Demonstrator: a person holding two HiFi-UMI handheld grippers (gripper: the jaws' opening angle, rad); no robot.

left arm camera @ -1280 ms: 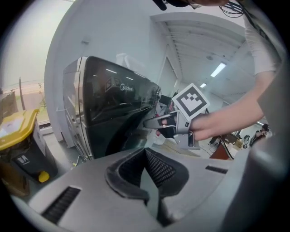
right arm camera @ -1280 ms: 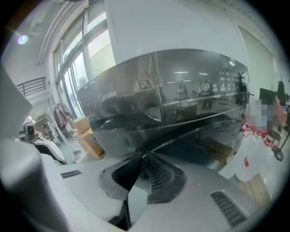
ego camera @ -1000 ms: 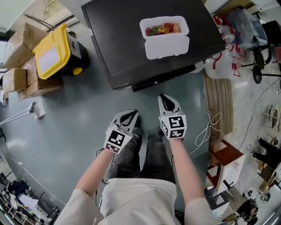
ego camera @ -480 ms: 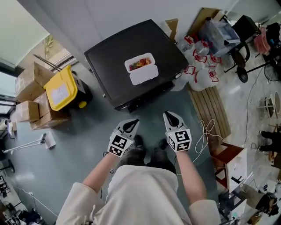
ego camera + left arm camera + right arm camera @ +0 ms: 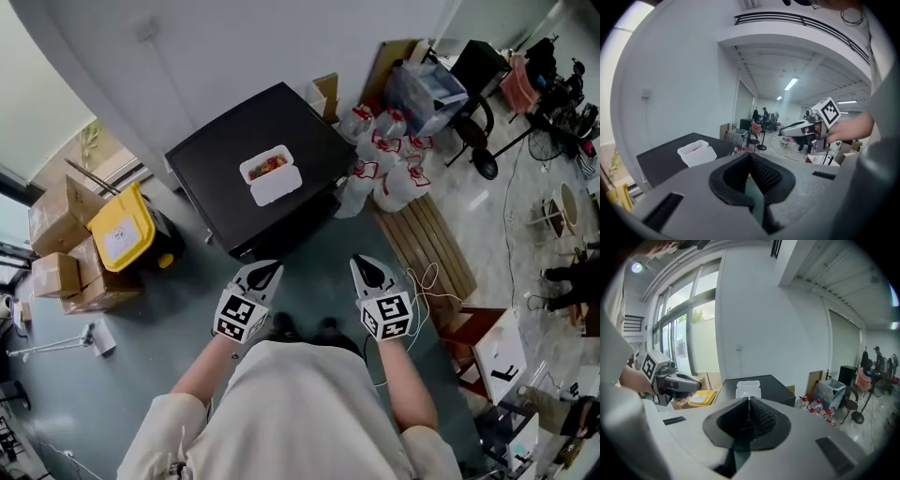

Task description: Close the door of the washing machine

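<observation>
The washing machine shows from above as a black box against the grey wall, with a white food container on its top; its door is hidden from here. My left gripper and right gripper hang side by side in the air, short of the machine's front and well above the floor, touching nothing. Both are shut with nothing between the pads. In the left gripper view, its jaws point over the machine. The right gripper view has its jaws aimed at the container.
A yellow-lidded bin and cardboard boxes stand left of the machine. Bagged bottles, a wooden pallet and a loose white cable lie to its right. A black chair stands further right.
Both grippers have risen together, staying shut. The head view has pulled up and back, so the machine looks smaller and farther, and more of the room shows.
</observation>
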